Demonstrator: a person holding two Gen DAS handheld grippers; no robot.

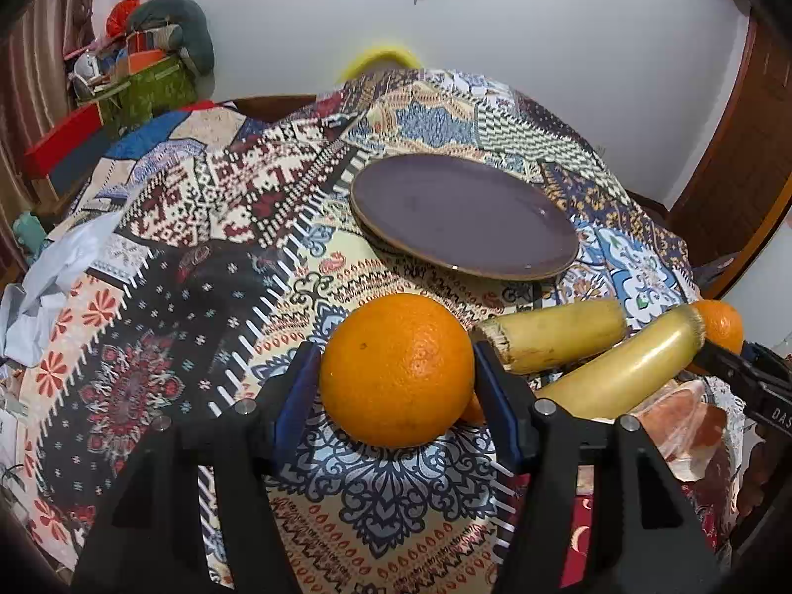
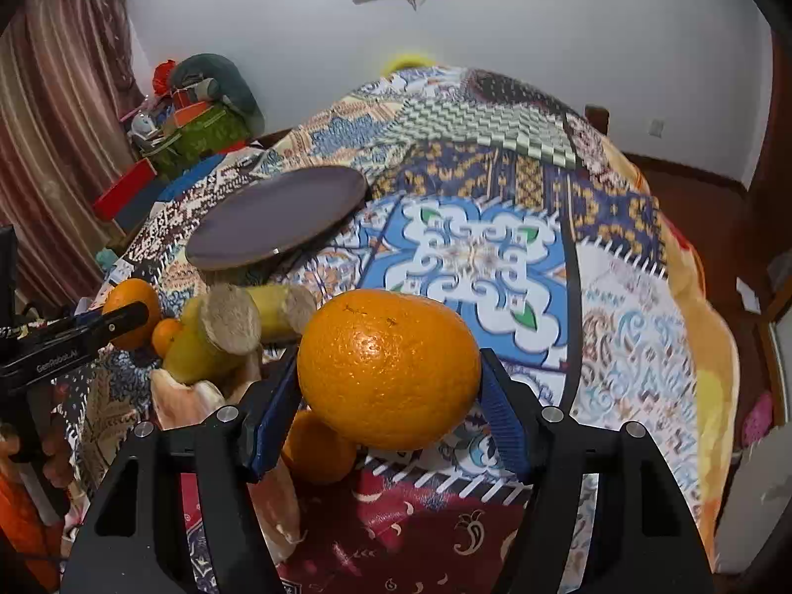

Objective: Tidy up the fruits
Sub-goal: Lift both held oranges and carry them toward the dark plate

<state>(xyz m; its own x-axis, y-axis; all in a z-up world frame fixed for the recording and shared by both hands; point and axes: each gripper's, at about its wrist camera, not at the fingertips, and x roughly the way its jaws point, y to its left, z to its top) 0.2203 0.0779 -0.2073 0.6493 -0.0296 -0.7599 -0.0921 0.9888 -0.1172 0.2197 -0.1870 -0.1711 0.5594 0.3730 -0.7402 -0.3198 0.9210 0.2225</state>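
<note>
An orange point(image 1: 396, 371) is held between the pads of the left gripper point(image 1: 396, 376), clear of the patterned bedspread point(image 1: 198, 257). A second orange point(image 2: 388, 369) is clamped likewise in the right gripper point(image 2: 388, 376). The empty plate point(image 1: 463, 215) lies beyond, on the bed, well apart from both. The step is judged to be carrying the fruit to the plate. Each orange should be lowered until it rests on the plate before the grip is eased, since round fruit rolls readily. The two banana pieces point(image 1: 554, 329) should be cleared on the way.
</note>
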